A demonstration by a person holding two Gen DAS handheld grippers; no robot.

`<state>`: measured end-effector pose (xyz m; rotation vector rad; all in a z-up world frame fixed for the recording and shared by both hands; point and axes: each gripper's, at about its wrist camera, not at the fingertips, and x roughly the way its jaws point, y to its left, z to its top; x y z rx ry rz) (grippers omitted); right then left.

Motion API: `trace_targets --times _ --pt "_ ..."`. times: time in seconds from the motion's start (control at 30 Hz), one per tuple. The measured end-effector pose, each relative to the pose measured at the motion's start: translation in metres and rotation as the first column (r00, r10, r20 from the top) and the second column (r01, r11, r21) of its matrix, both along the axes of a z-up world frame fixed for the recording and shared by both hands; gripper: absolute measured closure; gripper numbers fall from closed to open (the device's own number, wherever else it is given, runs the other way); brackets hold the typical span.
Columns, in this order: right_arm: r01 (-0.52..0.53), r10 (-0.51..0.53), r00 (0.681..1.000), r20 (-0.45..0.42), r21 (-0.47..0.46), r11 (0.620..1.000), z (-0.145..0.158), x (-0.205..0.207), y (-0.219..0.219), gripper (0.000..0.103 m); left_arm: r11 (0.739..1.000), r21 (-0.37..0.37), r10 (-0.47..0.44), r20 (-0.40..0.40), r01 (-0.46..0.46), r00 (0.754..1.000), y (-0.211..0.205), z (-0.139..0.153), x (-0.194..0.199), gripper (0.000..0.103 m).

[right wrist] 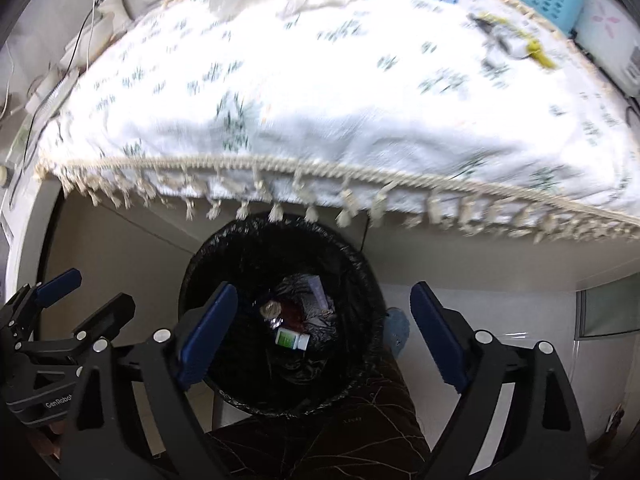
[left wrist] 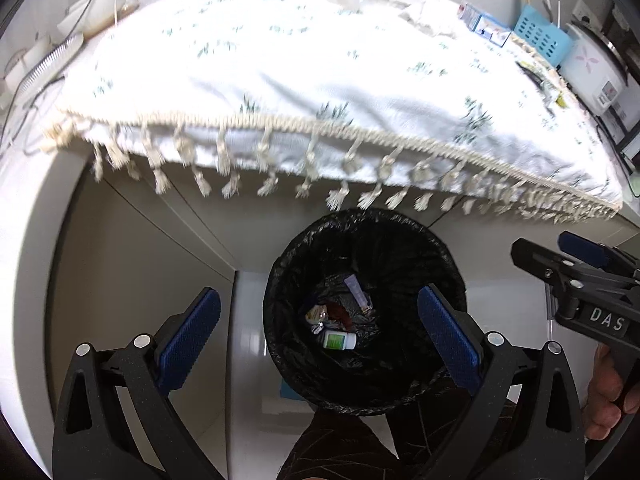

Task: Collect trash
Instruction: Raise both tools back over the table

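I have both the left gripper [left wrist: 320, 340] and the right gripper [right wrist: 324, 332] released and empty above the black-lined trash bin [left wrist: 448, 280] below the cloth-covered counter [left wrist: 320, 80], where a small white bottle [left wrist: 339, 340] lies among wrappers at the bin's bottom.

Ahead of and above the downward-pointing grippers, a table [left wrist: 36, 208] with pale panels carries a white cloth [left wrist: 320, 80] printed with small green sprigs, its cream tasselled fringe [left wrist: 280, 176] hanging over the near edge. Below them lies a glossy white floor [left wrist: 248, 340]. At the far right stand a blue perforated basket [left wrist: 540, 36] and a white rice cooker [left wrist: 596, 72], brightly lit.
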<state>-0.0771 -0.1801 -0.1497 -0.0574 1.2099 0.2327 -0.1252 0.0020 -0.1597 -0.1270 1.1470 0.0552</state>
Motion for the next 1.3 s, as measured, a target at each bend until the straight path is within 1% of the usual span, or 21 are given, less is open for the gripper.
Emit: trace_targets --times 0.2,0.33,0.6,0.77,0.9,1.03,1.3 --pt "0.042 -0.042 0.998 0.038 -0.008 0.999 0.036 -0.001 -0.017 0.013 0.999 0.039 -0.016 0.026 0.015 1.000 -0.006 0.030 0.002 0.006" --pt "0.053 -0.052 0.997 0.063 -0.011 0.999 0.051 -0.003 -0.024 0.013 1.000 -0.004 -0.025 0.022 0.025 0.999 -0.006 0.043 0.003 0.006" --pt "0.088 -0.087 0.993 0.086 -0.014 0.996 0.079 -0.003 -0.045 0.013 0.998 0.009 -0.059 0.050 0.058 0.997 -0.018 0.067 0.002 0.006" --pt "0.114 -0.112 0.989 0.096 -0.015 0.993 0.092 0.001 -0.061 0.013 0.997 0.006 -0.072 0.056 0.072 0.996 -0.023 0.076 0.012 0.006" --pt "0.138 -0.136 0.984 0.116 -0.013 0.990 0.101 0.009 -0.075 0.013 0.996 0.008 -0.092 0.066 0.092 0.994 -0.032 0.085 0.027 0.006" --pt "0.150 -0.146 0.980 0.136 -0.014 0.989 0.110 0.020 -0.086 0.013 0.995 -0.011 -0.094 0.069 0.095 0.993 -0.039 0.092 0.045 0.006" --pt "0.160 -0.157 0.976 0.150 -0.012 0.987 0.117 0.054 -0.104 0.013 0.994 -0.022 -0.108 0.084 0.110 0.991 -0.057 0.105 0.094 0.006"
